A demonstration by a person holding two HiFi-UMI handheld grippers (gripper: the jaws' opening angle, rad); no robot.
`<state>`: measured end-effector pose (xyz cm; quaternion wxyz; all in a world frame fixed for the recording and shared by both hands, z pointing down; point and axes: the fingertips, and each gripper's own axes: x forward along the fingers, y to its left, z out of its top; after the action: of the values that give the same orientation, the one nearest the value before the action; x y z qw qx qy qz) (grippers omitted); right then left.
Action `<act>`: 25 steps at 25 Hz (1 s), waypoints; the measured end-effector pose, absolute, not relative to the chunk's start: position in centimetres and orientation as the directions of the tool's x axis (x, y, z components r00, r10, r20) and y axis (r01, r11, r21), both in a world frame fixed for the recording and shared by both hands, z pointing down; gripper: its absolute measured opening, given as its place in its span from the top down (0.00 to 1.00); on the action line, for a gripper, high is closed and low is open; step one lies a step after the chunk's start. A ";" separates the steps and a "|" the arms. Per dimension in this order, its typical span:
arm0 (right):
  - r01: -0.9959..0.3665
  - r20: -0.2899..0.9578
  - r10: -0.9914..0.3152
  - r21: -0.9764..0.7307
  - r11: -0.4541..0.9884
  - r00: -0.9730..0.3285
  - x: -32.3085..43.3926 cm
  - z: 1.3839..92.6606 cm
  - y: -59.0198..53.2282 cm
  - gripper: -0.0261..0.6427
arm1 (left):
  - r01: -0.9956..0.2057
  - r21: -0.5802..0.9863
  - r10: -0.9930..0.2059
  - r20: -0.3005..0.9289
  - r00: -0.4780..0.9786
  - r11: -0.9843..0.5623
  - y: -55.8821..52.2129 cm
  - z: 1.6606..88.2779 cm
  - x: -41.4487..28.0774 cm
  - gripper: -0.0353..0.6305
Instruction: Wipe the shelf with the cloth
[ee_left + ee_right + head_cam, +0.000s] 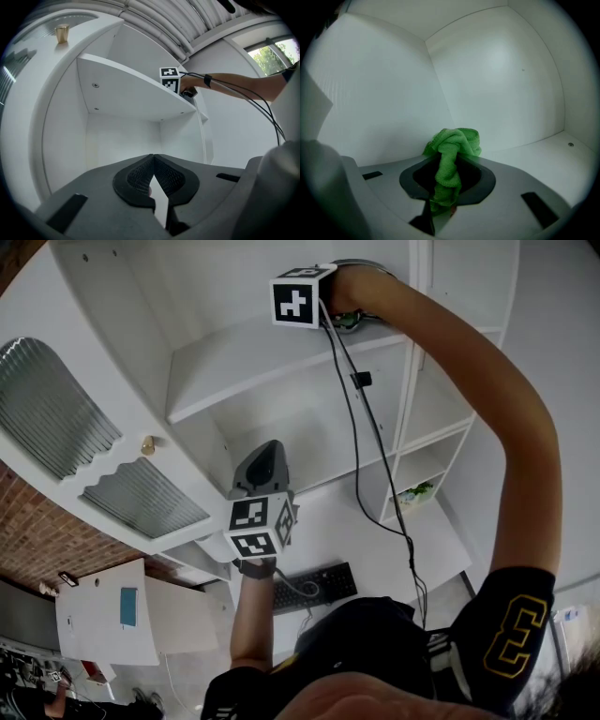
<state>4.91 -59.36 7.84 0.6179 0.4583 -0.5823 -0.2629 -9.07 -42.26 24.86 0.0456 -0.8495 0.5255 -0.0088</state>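
1. Cloth (452,150): green and bunched. The right gripper (449,164) has its jaws clamped on it, with the wad sticking out past the tips. It is up in the top bay, at 12 o'clock in the head view.
2. Shelf (248,362): a white board in a white shelving unit, with bare white walls around the bay. The cloth is near the back corner; I cannot tell whether it touches the board or the wall.
3. Left gripper (153,161): jaw tips together, nothing between them. It is held below the shelf, aimed into the bay underneath, at the centre of the head view.
4. Room: brick wall (37,531) at 8 o'clock, ribbed glass door (52,423) with a brass knob (148,444) at 9 o'clock. In the left gripper view there is a window (276,51) at 2 o'clock.
5. Around: a black cable (352,427) hangs from the right gripper across the lower bays. A black keyboard (314,585) lies on a white desk (375,540) at 6 o'clock. A small green item (415,490) sits in a cubby at 4 o'clock, too small to identify. The person's right arm (506,427) crosses in front of the unit's right side.
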 end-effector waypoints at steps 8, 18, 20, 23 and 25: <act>-0.128 0.406 -0.886 0.913 0.387 0.221 6.0 7.7 -60.8 0.85 | -0.907 -0.114 -0.911 -0.032 0.411 -0.406 -41.7 26.3 -10.2 0.93; -0.074 0.349 -0.934 0.932 0.354 -0.071 -1.8 6.5 -57.9 0.84 | -0.917 -0.121 -0.920 -0.053 0.388 -0.380 -39.3 25.1 -11.9 0.93; -0.088 0.365 -0.918 0.920 0.381 -0.156 -4.6 6.2 -56.0 0.84 | -0.918 -0.117 -0.920 -0.056 0.387 -0.379 -38.5 25.1 -11.8 0.93; -0.104 0.406 -0.849 0.880 0.463 -0.339 -9.4 5.9 -52.4 0.84 | -0.925 -0.104 -0.925 -0.072 0.373 -0.365 -37.4 25.0 -12.1 0.93; -0.094 0.442 -0.779 0.842 0.531 -0.446 -12.4 6.4 -49.8 0.84 | -0.930 -0.095 -0.929 -0.075 0.362 -0.354 -36.8 25.2 -12.5 0.93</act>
<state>-12.37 -49.79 6.38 0.4404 0.2884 -0.7561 -0.3889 -12.52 -36.80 25.17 0.0605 -0.8229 0.5649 0.0039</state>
